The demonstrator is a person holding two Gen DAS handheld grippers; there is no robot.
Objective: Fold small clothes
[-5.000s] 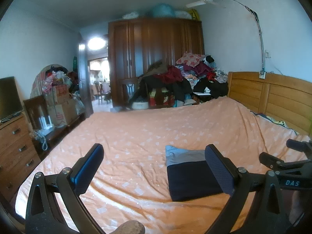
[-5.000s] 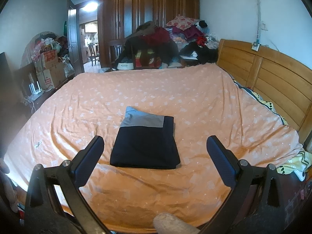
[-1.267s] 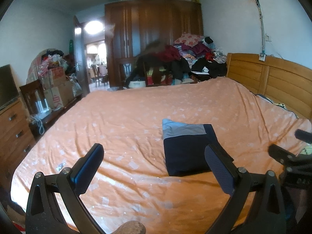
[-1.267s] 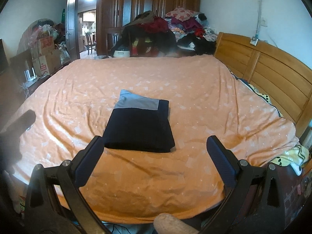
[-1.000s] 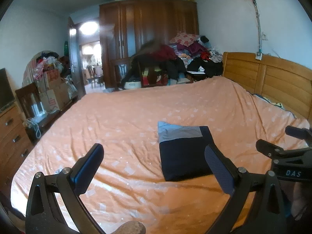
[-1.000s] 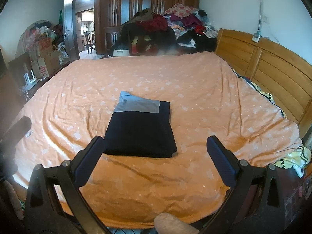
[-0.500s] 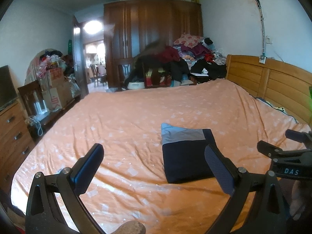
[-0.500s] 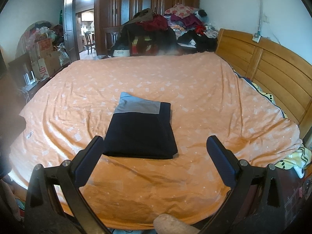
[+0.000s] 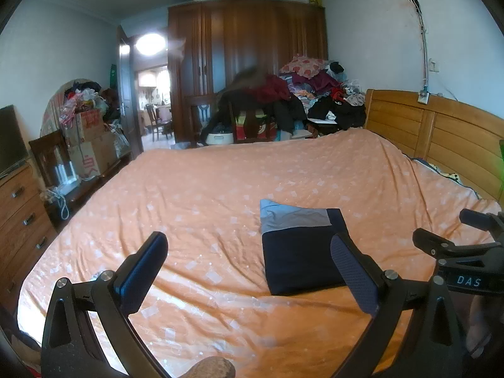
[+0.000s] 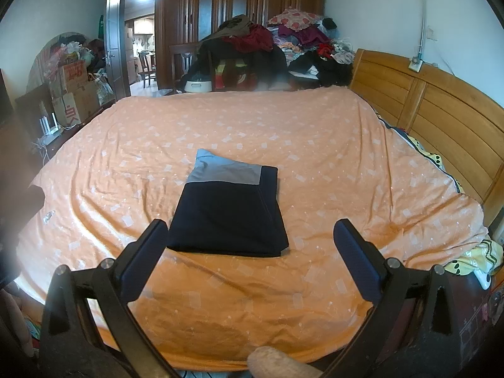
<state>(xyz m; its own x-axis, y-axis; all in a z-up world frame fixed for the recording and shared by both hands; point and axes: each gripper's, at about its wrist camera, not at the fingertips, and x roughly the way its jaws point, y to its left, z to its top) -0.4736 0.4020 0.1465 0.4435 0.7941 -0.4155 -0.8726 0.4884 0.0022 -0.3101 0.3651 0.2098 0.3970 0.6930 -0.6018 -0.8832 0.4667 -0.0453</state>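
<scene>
On the orange bed (image 10: 315, 132) the folded dark garment (image 10: 226, 214) lies flat, grey band on its far edge. Left of it, my left gripper (image 9: 249, 271) hangs fingers wide apart, empty; my right gripper (image 10: 250, 258), just short of it, likewise. Fold looks done: I'd check edges are square, avoid snagging.

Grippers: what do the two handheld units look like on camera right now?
Both match: the left gripper and right gripper have black angled frames with silver screws and dark blue textured pads. In the left view, the right unit's black body reads "DAS" in pale letters.
</scene>
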